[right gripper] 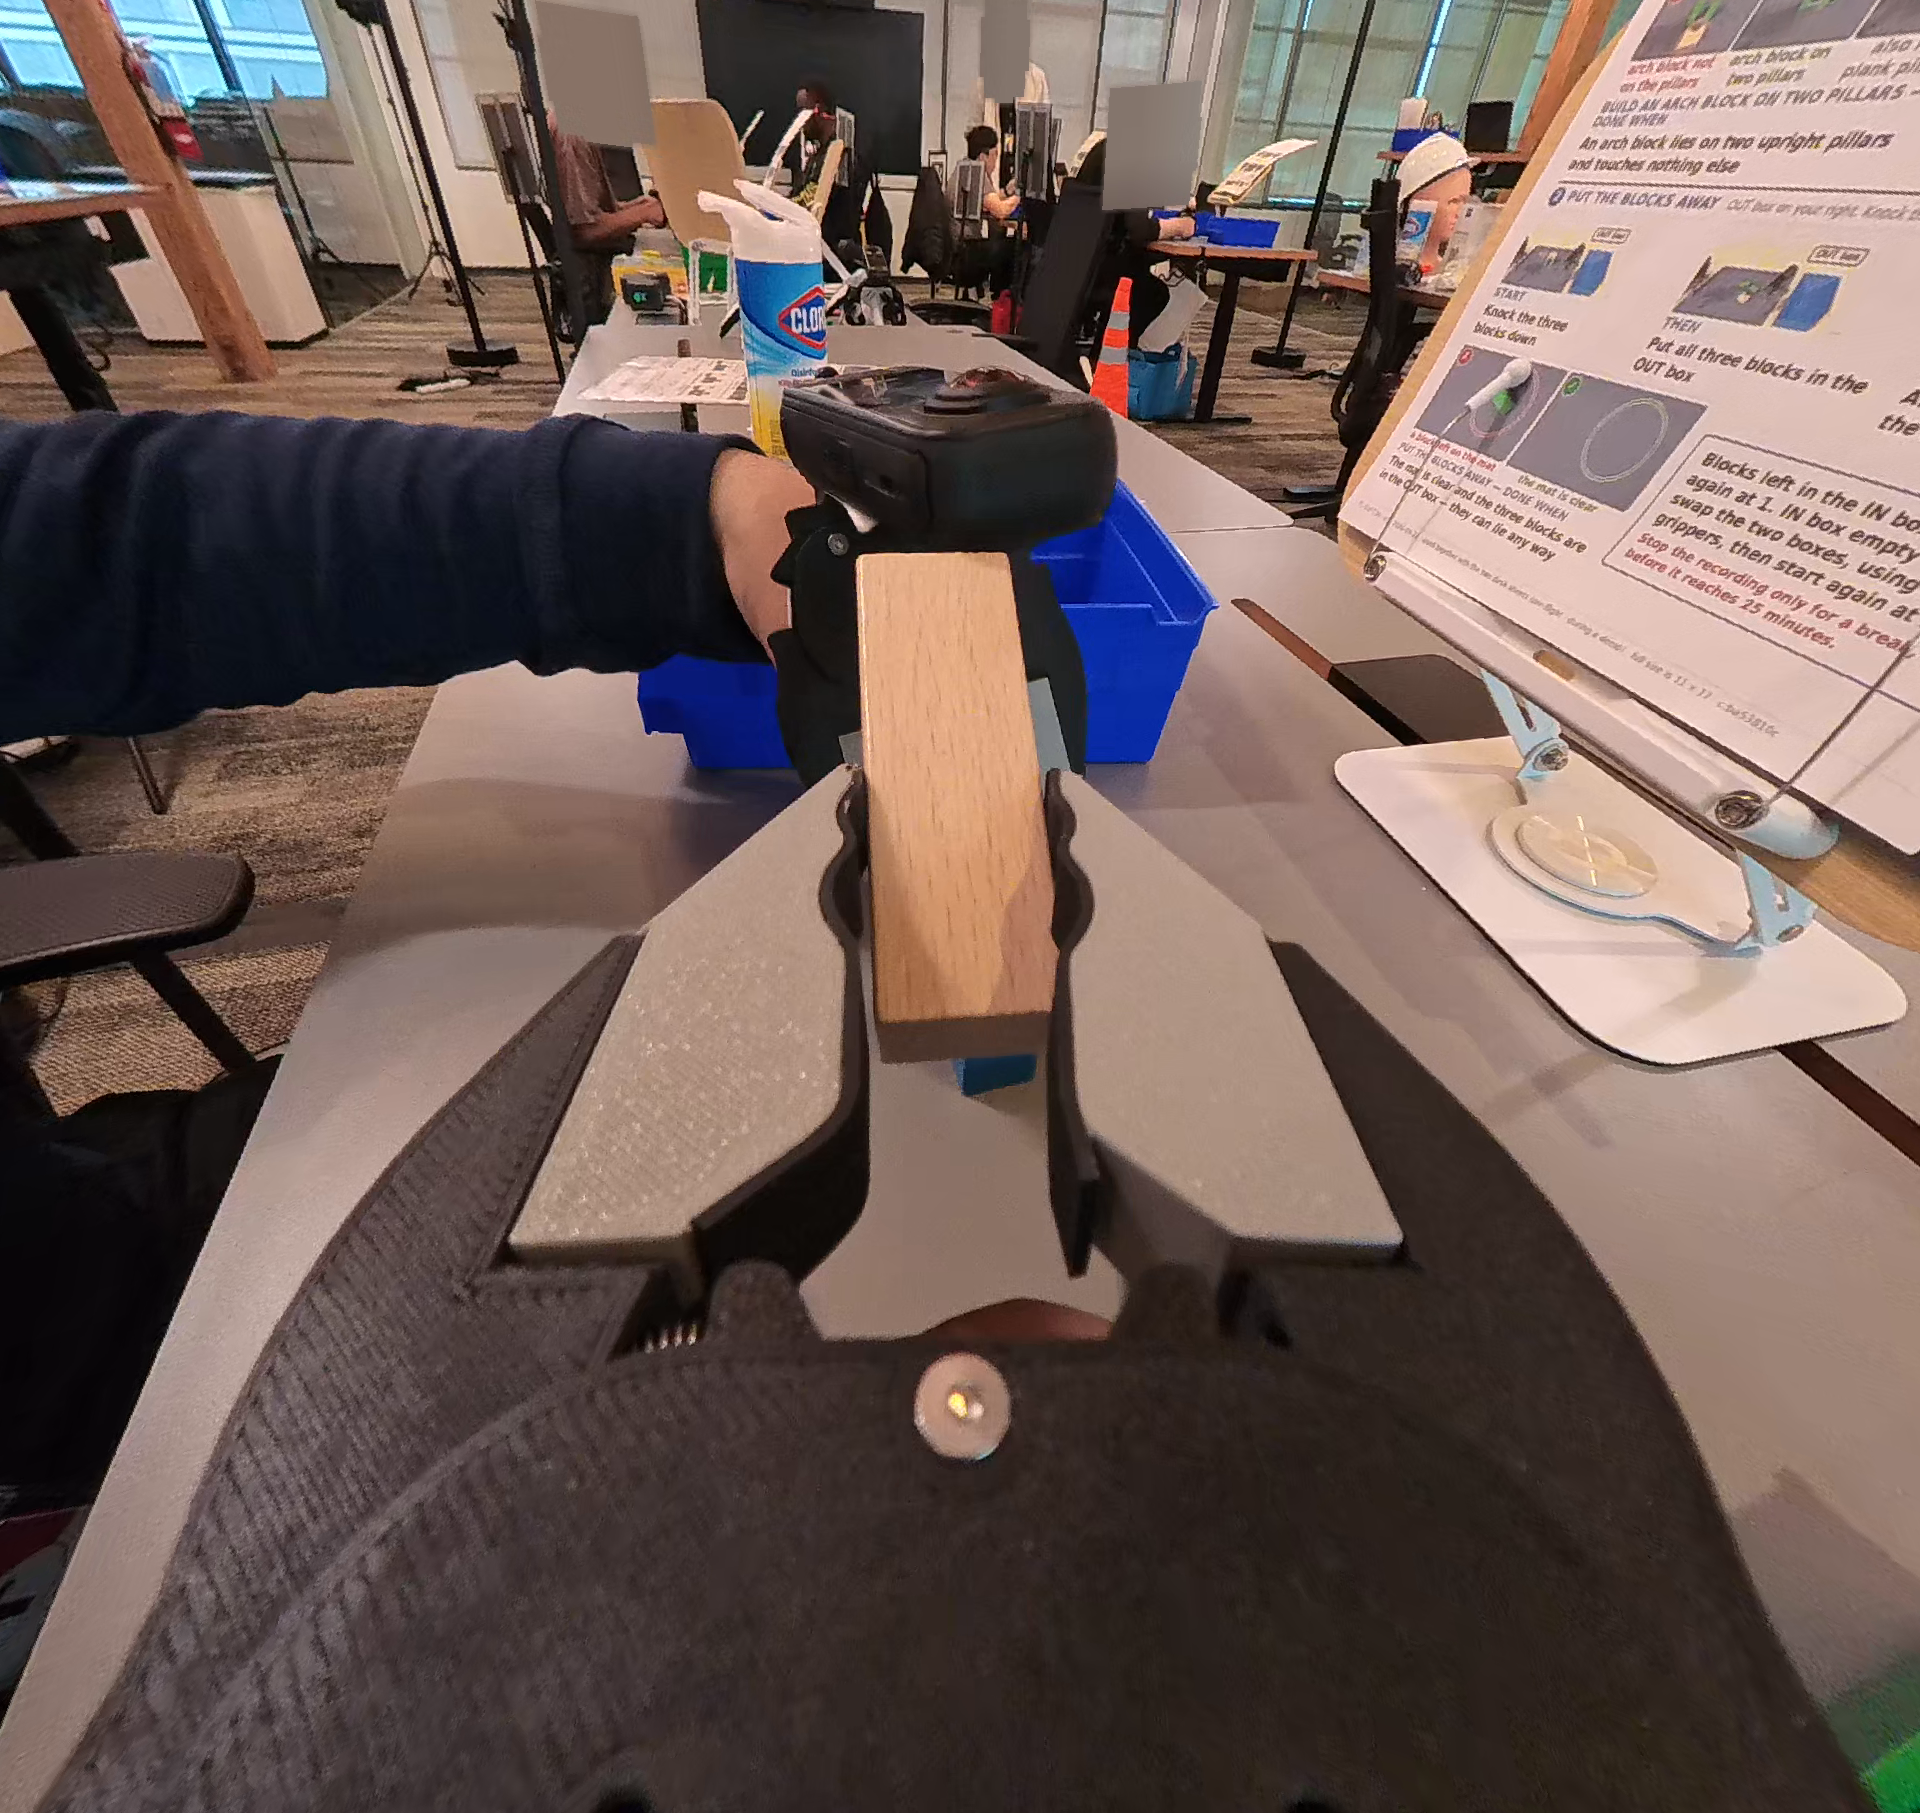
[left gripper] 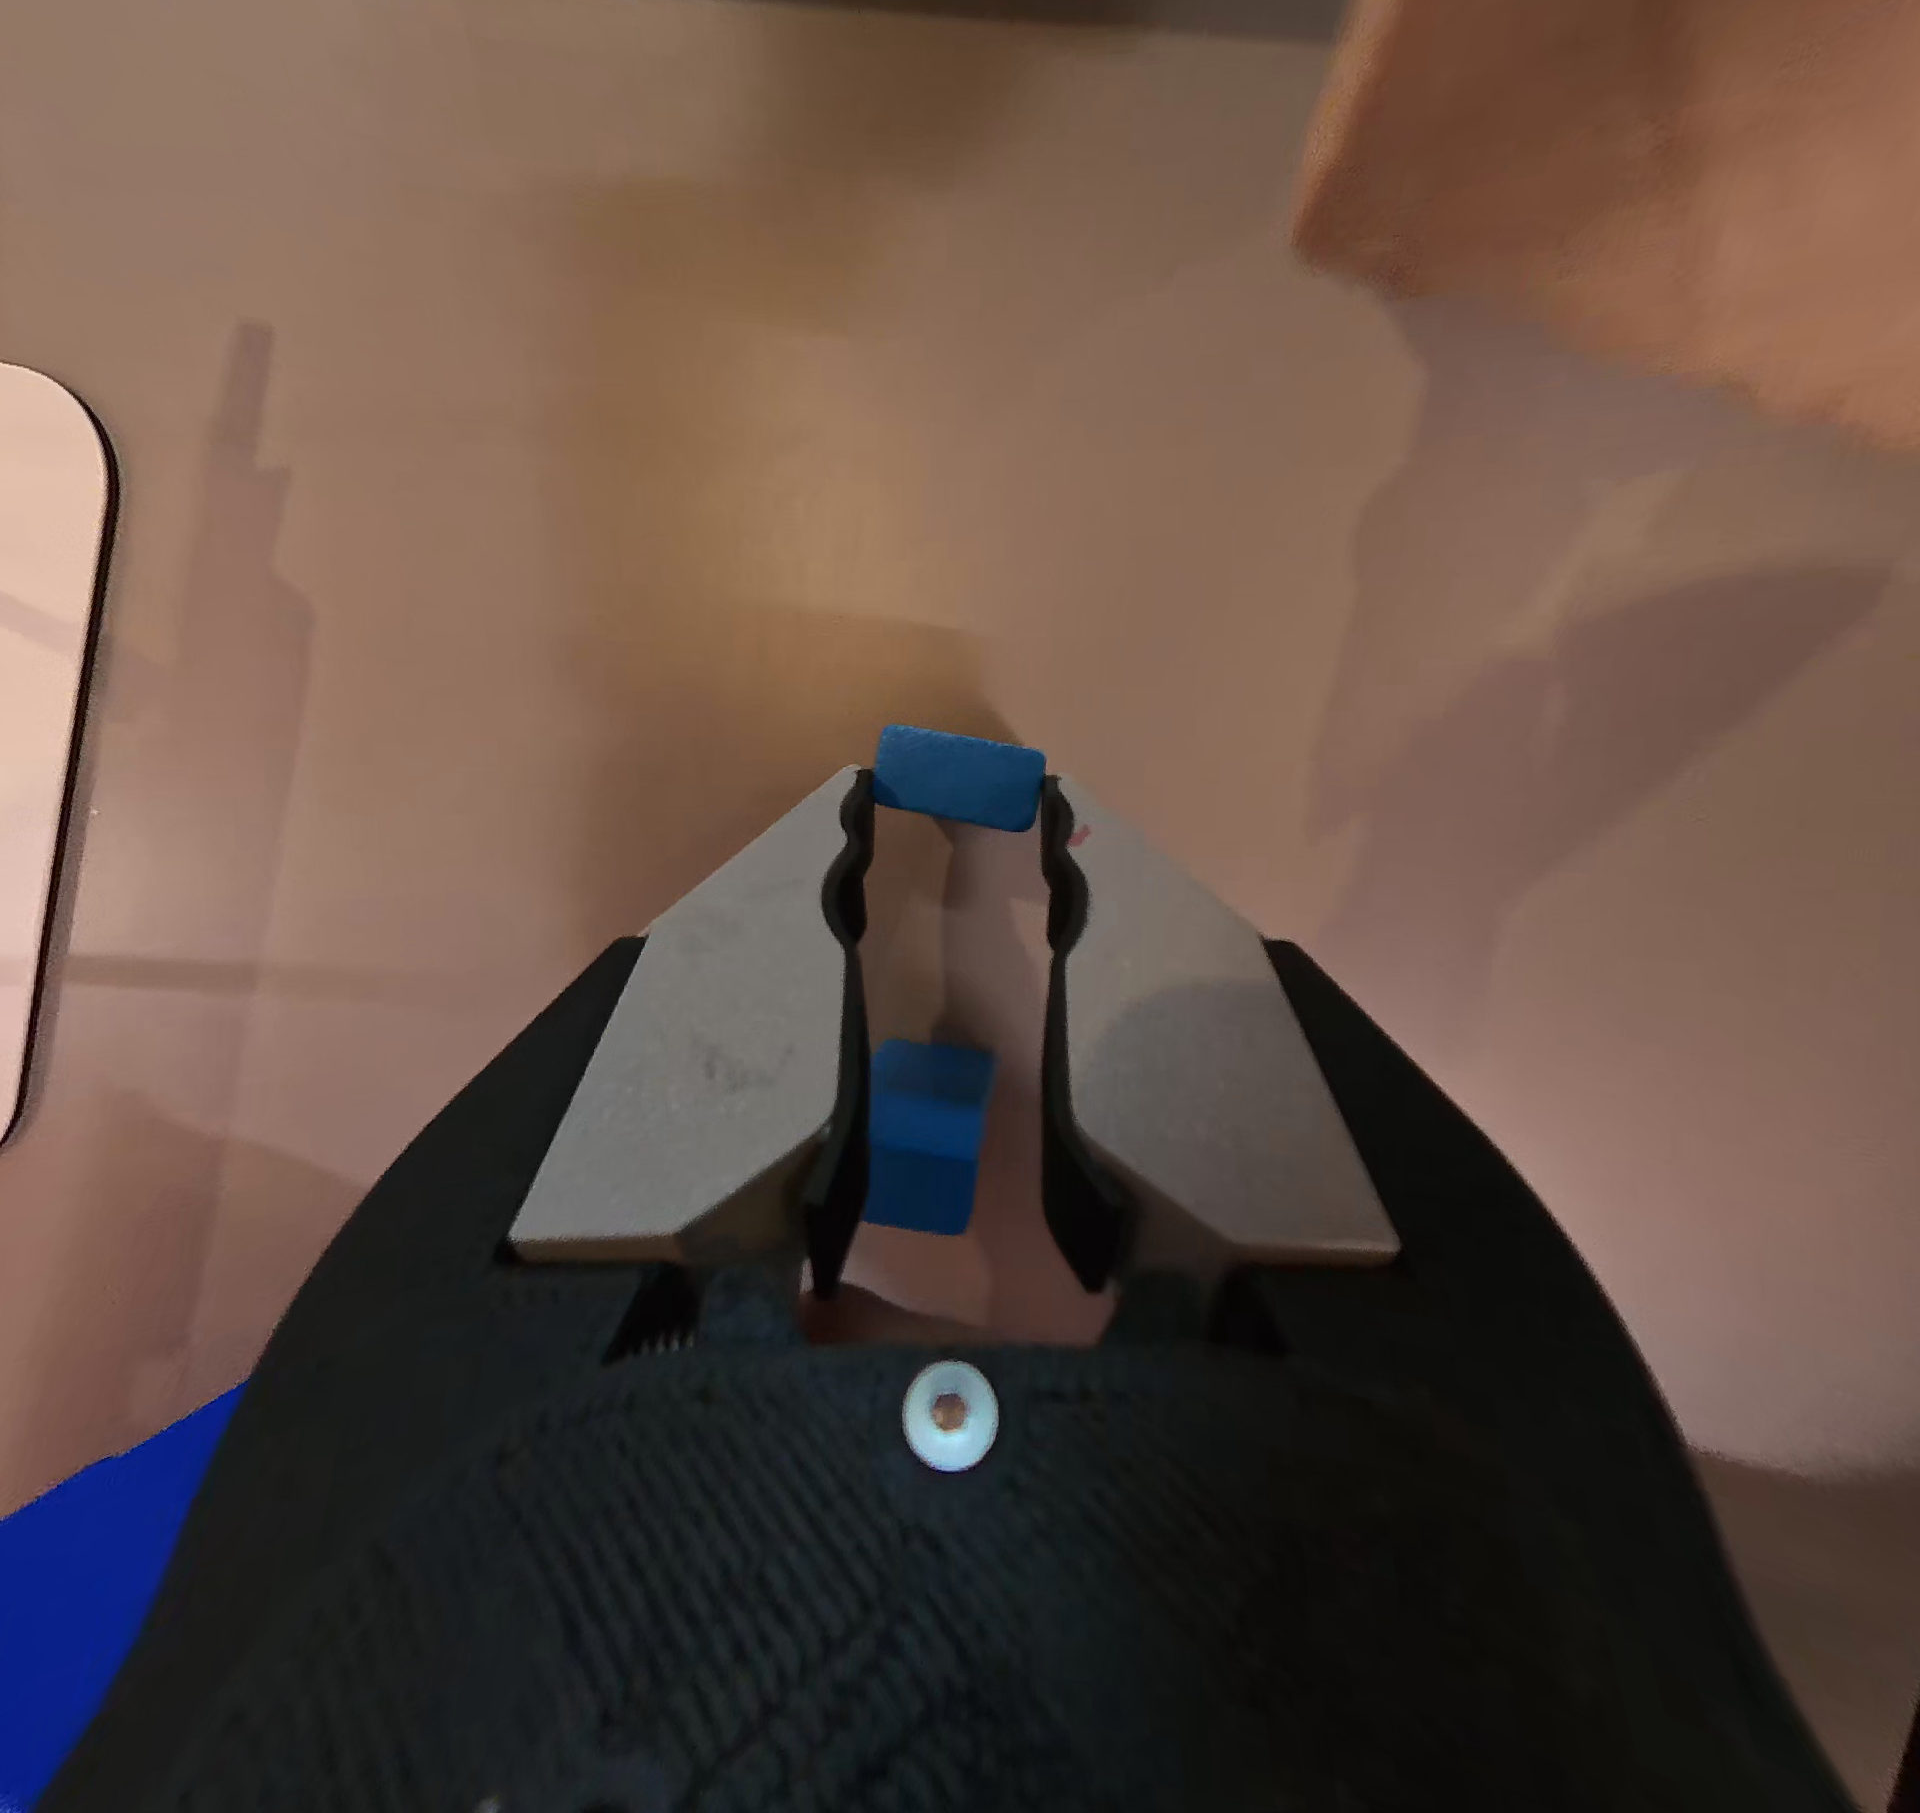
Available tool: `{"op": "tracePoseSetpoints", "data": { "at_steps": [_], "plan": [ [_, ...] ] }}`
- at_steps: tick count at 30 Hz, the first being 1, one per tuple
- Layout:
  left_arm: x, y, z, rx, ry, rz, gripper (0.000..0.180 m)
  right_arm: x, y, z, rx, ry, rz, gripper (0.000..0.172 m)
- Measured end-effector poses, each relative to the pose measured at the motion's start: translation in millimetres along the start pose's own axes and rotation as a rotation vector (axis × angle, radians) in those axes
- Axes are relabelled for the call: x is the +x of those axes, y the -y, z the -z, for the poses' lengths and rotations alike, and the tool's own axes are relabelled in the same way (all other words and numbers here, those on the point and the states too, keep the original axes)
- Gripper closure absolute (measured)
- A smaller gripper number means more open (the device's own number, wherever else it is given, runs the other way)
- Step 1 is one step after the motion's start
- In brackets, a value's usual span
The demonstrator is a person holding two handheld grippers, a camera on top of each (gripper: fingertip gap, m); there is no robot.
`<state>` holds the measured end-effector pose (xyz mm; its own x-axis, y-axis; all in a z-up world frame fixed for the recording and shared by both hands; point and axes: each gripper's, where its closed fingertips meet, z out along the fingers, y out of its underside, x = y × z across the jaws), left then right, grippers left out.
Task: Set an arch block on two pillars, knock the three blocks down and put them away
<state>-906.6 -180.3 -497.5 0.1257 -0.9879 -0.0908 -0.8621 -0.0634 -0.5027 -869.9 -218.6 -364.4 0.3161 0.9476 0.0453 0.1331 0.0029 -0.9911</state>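
A: Beech-coloured wood: plain pillar block [right gripper: 956, 797], centre frame, clamped between both pads of the right gripper [right gripper: 956, 807], tilted slightly.

B: Left gripper [left gripper: 956, 797]?

A: Clamped on a blue block [left gripper: 958, 778] at its very tips, lower centre, over the blurred brown surface [left gripper: 727, 413].

B: Advice?

A: Carry both level; that tip grasp looks shallow. Blue bin [right gripper: 1132, 620] sits behind, mid-frame.

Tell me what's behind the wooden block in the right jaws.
Behind the wooden block: the left gripper, partly covered, reaching into the blue bin. The bin's contents are hidden.
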Motion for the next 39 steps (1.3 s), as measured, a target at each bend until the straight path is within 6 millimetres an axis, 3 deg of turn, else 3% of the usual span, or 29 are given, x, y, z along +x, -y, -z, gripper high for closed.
{"op": "tracePoseSetpoints", "data": {
  "at_steps": [9,17,30,35,39],
  "plan": [
    [4.7,13.0,-2.8,0.030,-0.013,0.014,0.151,1.6,2.9,5.1,0.014,-0.005,-0.003,0.141],
    [4.6,13.4,-6.9,0.023,0.003,-0.004,0.151,9.6,1.0,16.6,0.001,-0.053,0.009,0.141],
    [6.5,16.4,-8.3,0.028,0.003,0.000,0.151,11.1,-3.5,17.0,-0.024,-0.062,0.018,0.141],
    [8.4,18.1,-5.2,0.037,-0.009,0.008,0.144,10.7,-2.7,17.6,-0.019,-0.059,0.016,0.141],
    [5.2,16.6,5.5,0.034,0.022,0.012,0.126,10.9,-3.4,18.1,-0.021,-0.058,0.014,0.141]
  ]
}}
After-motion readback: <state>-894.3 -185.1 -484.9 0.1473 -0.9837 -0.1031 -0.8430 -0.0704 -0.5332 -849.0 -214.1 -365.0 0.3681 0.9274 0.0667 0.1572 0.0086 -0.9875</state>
